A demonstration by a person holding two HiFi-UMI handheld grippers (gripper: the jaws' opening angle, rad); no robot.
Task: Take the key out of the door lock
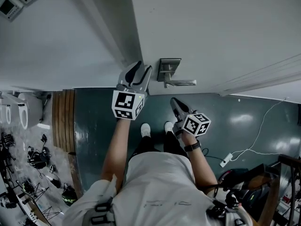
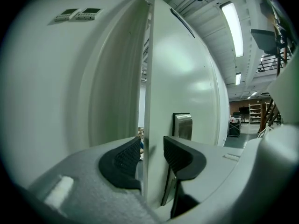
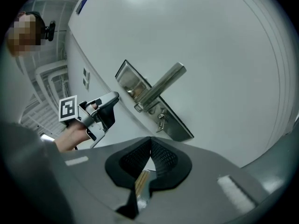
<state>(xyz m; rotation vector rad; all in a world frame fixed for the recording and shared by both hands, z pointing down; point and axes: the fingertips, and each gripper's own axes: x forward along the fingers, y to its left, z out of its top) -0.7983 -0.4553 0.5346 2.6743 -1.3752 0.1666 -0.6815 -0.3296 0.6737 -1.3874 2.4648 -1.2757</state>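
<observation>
At the door [image 1: 211, 32] edge, left gripper [image 1: 142, 70] jaws gape wide astride it, not pinching – likely steadying the door. Right gripper [image 3: 150, 148] clamps the key [image 3: 142, 184] – already out of the lock [image 3: 163, 122].

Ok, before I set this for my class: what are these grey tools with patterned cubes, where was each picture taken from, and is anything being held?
No robot: a person holds a two-jaw gripper in each hand; the patterned cubes are part of them. One picture looks steeply down from a camera on the person's head; the other two come from cameras riding on each gripper. Ahead is a white door with a metal handle. The left gripper is open, its jaws either side of the door's edge. The right gripper is shut on a key, held away from the lock plate.
</observation>
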